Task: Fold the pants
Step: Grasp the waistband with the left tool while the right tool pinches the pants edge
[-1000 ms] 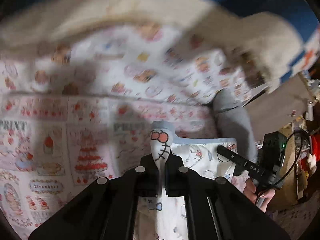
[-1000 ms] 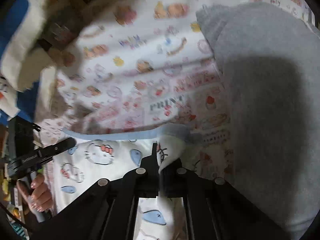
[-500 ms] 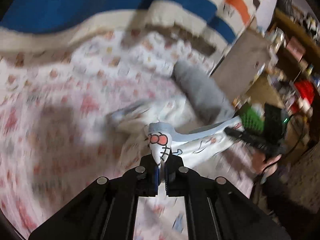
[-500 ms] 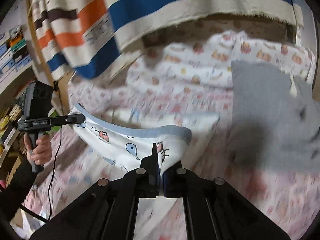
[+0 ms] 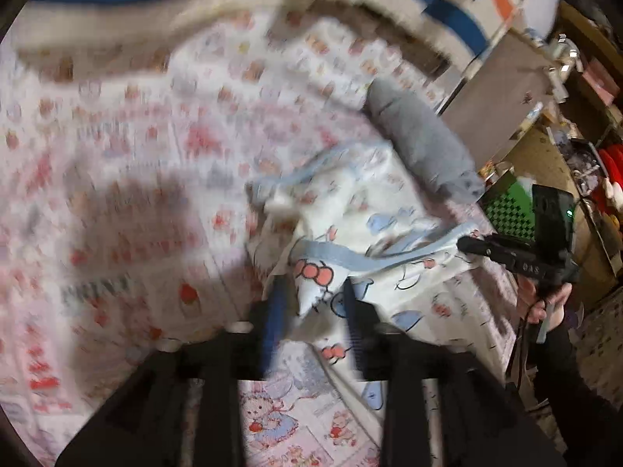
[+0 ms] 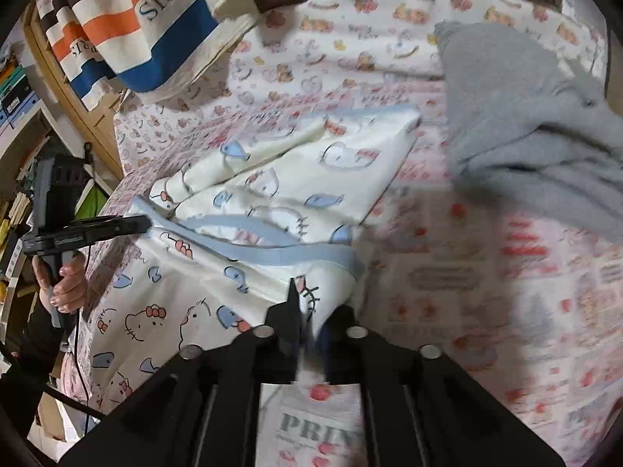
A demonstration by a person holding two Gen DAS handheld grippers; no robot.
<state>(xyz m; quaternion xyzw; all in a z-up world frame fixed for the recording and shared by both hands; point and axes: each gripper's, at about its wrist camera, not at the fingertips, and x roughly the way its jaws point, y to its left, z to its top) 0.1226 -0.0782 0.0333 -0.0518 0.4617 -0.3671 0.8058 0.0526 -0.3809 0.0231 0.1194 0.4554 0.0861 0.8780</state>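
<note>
Now the fold is being let go: both grippers have carried the waistband end of the pants [image 6: 249,210] over the lower part of the garment, and both have just been opening their jaws.

In the left wrist view, the left gripper [image 5: 311,295] stands fairly wide, with a point of white cartoon-cat cloth loose between its fingers and neither pad pressing on it. In the right wrist view, the right gripper [image 6: 313,323] is only narrowly parted; the pale blue waistband corner sits between its fingers, and the blur hides whether a pad touches it.

The pants lie doubled on the printed bedsheet [image 6: 486,311], filling the centre of the right wrist view and reaching toward 9 o'clock. A grey garment [image 6: 525,124] lies just beside them at 2 o'clock, and a striped cloth [image 6: 155,27] hangs at 11 o'clock.

Both grippers point steeply downward at the bed. Each camera sees the other gripper held in a hand [image 6: 66,284], at 9 o'clock in the right view and 3 o'clock in the left.

Next, judging by the layout, both grippers need to back off without dragging the cloth, then take hold at one side for a second fold. The top layer looks rumpled and may need smoothing first.
</note>
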